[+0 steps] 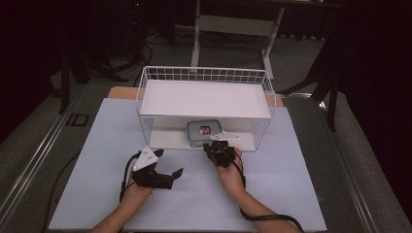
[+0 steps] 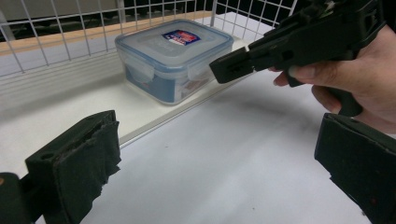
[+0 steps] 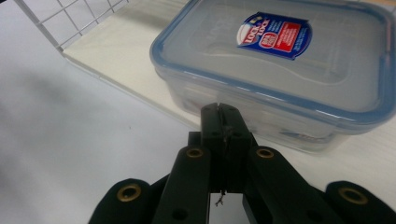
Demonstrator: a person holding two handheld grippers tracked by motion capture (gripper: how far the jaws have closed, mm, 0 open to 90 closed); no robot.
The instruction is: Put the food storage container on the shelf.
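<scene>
1. Jaws of the left gripper (image 1: pixel 171 174) stand wide apart, gripping nothing
2. Right gripper (image 3: pixel 218 112) has its jaws pressed together, empty, tips just beside the near wall of the plastic container (image 3: pixel 285 70)
3. Container sits on the lower shelf of the wire basket (image 1: pixel 204 73)

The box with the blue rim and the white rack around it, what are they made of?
The box looks like clear plastic: you can see through its glossy walls and lid, and a blue strip runs round the lid. The rack seems to be thin metal wire, coated matt white, crossed in a grid.
</scene>
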